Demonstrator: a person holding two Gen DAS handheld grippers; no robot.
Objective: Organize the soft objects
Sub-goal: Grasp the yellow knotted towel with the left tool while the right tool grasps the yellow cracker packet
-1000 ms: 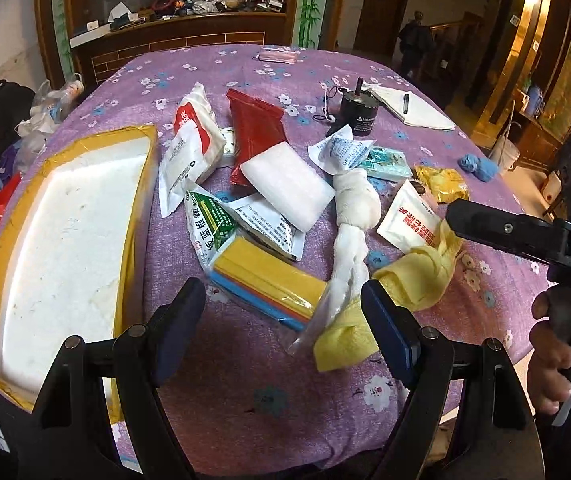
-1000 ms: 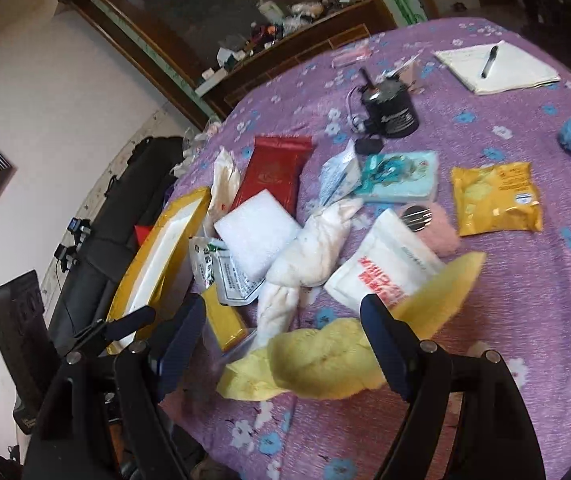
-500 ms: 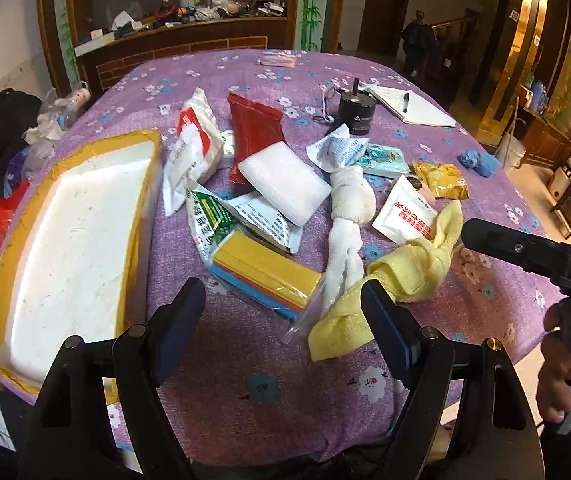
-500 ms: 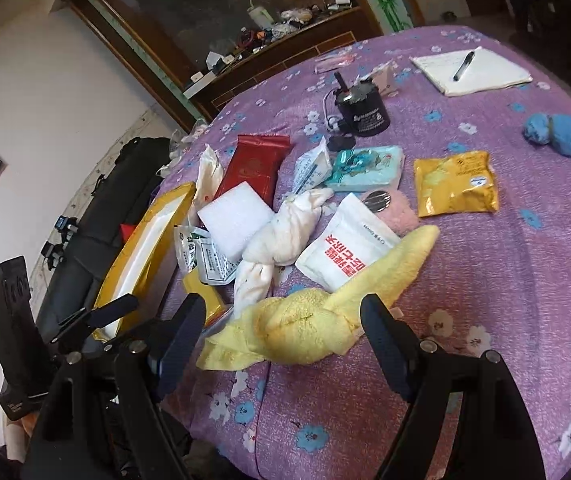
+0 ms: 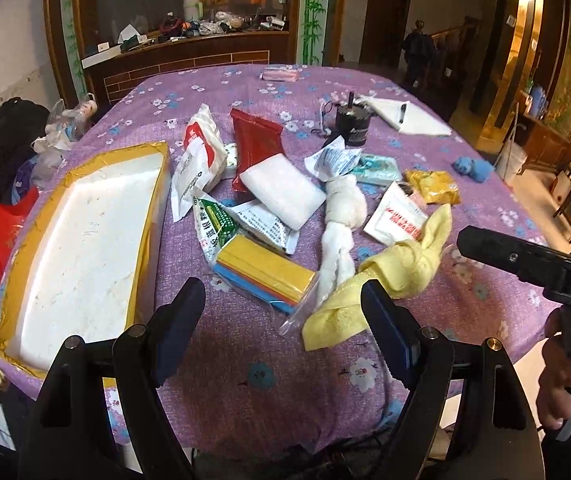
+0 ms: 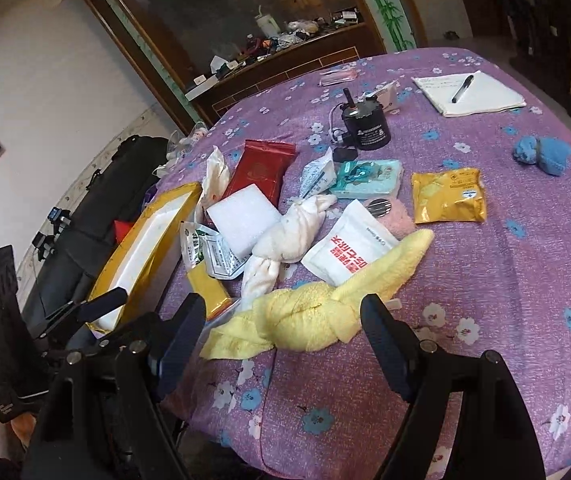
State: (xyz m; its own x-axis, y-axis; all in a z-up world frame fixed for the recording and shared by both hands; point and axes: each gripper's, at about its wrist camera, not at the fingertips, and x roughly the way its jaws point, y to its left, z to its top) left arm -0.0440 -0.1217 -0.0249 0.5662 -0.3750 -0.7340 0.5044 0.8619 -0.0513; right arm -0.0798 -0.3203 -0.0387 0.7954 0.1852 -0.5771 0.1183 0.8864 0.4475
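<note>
The left gripper hovered with jaws spread wide above the purple floral tablecloth. Ahead lay a knotted yellow towel touching a knotted white cloth, beside a yellow-rimmed white foam tray.

L gripper & R gripper both w/ jaws wide apart, holding nothing.

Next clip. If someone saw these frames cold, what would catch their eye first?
Probably the knotted yellow towel, lying at the near edge of the purple flowered tablecloth just ahead of the open right gripper. Next, the large yellow-rimmed white foam tray at the table's left, and the knotted white towel amid scattered packets.
</note>
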